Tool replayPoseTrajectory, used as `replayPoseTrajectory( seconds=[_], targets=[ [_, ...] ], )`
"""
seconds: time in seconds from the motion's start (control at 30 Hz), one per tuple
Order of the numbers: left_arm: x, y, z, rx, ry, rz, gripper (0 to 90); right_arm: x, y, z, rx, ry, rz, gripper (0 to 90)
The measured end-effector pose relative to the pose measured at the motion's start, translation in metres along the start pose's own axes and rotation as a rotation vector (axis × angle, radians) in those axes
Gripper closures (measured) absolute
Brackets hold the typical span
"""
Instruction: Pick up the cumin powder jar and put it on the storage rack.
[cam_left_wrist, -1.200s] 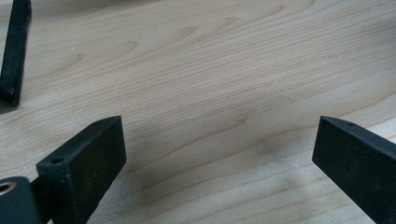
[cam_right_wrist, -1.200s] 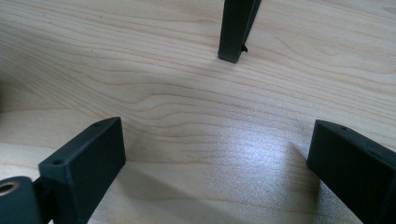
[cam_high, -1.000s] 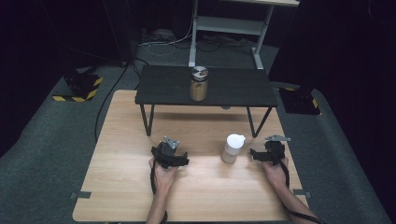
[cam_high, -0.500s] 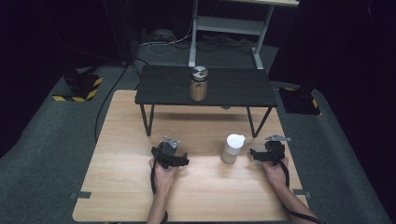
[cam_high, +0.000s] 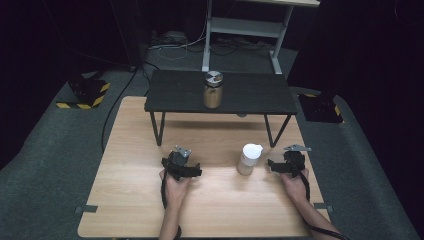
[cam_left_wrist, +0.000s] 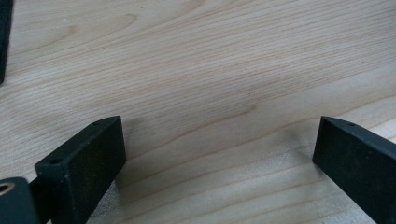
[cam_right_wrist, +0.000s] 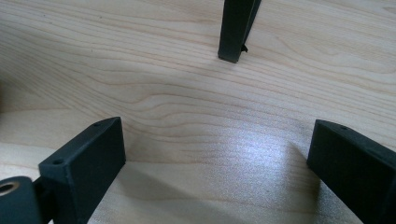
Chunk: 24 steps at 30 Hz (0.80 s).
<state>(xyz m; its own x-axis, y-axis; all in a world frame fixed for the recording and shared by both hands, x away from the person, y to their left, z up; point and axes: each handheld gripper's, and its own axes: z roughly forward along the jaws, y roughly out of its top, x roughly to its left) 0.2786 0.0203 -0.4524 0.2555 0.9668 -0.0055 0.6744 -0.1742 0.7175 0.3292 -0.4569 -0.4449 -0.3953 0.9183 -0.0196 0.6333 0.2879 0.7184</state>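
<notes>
White-capped bottle (cam_high: 248, 159) just left of right gripper (cam_high: 278, 166), both grippers released, left gripper (cam_high: 181, 162) well apart.

From above the person's side, the high view looks forward and down, far enough off to take in the whole wooden table (cam_high: 130, 210), the black shelf (cam_high: 260, 92) standing on it, and grey floor beyond. The left gripper view sits low on the left gripper (cam_high: 178, 161), very near the boards, staring along its spread jaws at bare wood grain (cam_left_wrist: 210, 79). The right gripper view rides the right gripper (cam_high: 287, 162) the same way, just as close, and faces one black shelf leg (cam_right_wrist: 236, 28) planted on the tabletop. All three share that pale tabletop; the shelf leg (cam_high: 276, 132) appears in the high and right gripper views.
</notes>
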Motion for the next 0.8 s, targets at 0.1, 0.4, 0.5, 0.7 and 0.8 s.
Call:
replayPoseTrajectory(
  seconds=[0.1,0.4,0.5,0.7,0.8],
  targets=[
    [-0.0005,0.0003,0.0003,0.0,0.002,-0.002,2.5,-0.0001,0.0,0.0,0.0,0.0,0.0,3.6],
    [-0.0013,0.0006,0.0007,0.0,0.006,-0.005,2.5,-0.0002,0.0001,0.0,0.001,0.0,0.0,3.6],
    [-0.0015,0.0006,0.0007,-0.001,0.007,-0.006,2.6,-0.0002,0.0001,0.0,0.001,0.001,0.001,3.5],
    [-0.0019,0.0004,0.0006,-0.002,0.009,-0.01,3.1,-0.0002,0.0001,0.0,0.001,0.0,0.0,3.5],
    [-0.002,0.0004,0.0007,-0.003,0.009,-0.01,3.2,-0.0002,0.0001,0.0001,0.001,0.0,0.001,3.5]
  ],
)
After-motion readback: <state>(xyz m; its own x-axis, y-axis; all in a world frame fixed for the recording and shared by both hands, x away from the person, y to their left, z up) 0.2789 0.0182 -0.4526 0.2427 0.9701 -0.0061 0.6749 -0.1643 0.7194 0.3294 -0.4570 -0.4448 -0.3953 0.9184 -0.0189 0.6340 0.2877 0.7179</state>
